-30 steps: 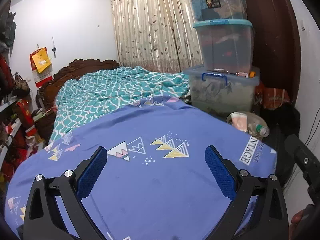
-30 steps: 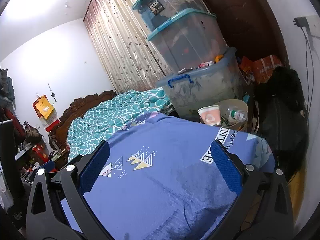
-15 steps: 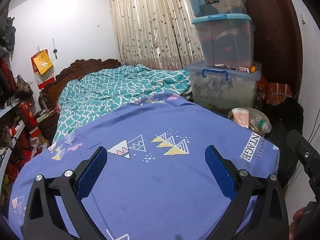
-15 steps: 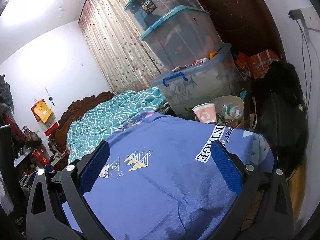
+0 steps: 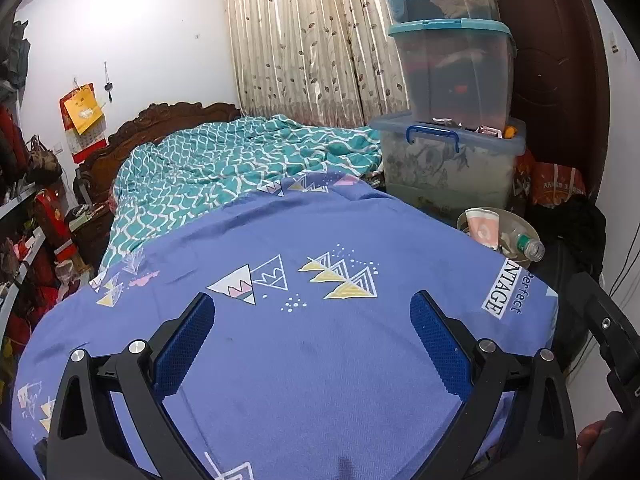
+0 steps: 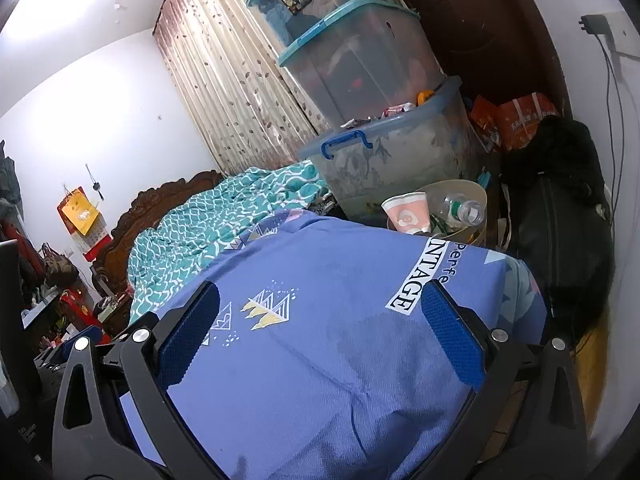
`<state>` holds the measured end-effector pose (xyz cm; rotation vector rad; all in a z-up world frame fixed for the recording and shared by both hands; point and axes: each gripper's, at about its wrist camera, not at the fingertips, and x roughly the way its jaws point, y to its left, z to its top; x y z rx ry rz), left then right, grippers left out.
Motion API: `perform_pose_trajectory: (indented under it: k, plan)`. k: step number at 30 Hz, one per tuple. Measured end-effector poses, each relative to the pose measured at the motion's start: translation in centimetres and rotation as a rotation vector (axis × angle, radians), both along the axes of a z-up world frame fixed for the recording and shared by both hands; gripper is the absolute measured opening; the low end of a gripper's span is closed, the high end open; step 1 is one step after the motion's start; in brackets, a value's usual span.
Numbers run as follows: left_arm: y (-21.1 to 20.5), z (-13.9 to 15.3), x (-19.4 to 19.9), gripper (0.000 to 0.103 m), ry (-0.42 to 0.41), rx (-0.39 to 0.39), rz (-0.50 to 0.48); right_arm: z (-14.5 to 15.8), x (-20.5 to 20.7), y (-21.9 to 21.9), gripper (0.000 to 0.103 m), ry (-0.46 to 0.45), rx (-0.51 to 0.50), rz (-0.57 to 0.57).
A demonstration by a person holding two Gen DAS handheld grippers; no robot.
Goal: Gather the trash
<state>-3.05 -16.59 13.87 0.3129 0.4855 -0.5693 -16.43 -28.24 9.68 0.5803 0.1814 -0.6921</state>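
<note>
A tan waste bin (image 5: 520,222) (image 6: 476,192) stands beyond the far right corner of the bed. It holds a pink-and-white paper cup (image 5: 484,230) (image 6: 408,210) and a clear plastic bottle (image 5: 526,244) (image 6: 460,208). My left gripper (image 5: 312,340) is open and empty above the blue bedsheet (image 5: 320,360). My right gripper (image 6: 320,332) is open and empty above the same sheet (image 6: 320,380), nearer the bin. Part of the right gripper's body (image 5: 604,332) shows at the right edge of the left wrist view.
Three stacked plastic storage boxes (image 5: 452,80) (image 6: 360,72) stand behind the bin, by the curtain (image 5: 304,40). A teal patterned quilt (image 5: 240,160) covers the far half of the bed. A black bag (image 6: 560,220) sits right of the bin. Shelves with red items (image 5: 24,220) line the left.
Both grippers have shifted slightly back and tilted; the bin and boxes sit a little lower and farther in both views. Both stay open and empty.
</note>
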Motion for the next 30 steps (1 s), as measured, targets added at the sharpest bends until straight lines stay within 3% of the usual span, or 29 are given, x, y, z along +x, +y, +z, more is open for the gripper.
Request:
perform_pose_trajectory:
  k: [9,18,30]
  plan:
    - [-0.08,-0.32,0.27,0.094,0.014,0.004,-0.010,-0.15,0.33,0.15,0.100,0.019,0.001,-0.010]
    - [0.01,-0.29,0.32,0.094,0.012,0.001,-0.008,-0.20,-0.24,0.03,0.100,0.052,-0.030,-0.096]
    - [-0.29,-0.45,0.28,0.094,0.012,0.013,-0.007,-0.57,0.02,-0.39,0.100,0.073,-0.011,-0.088]
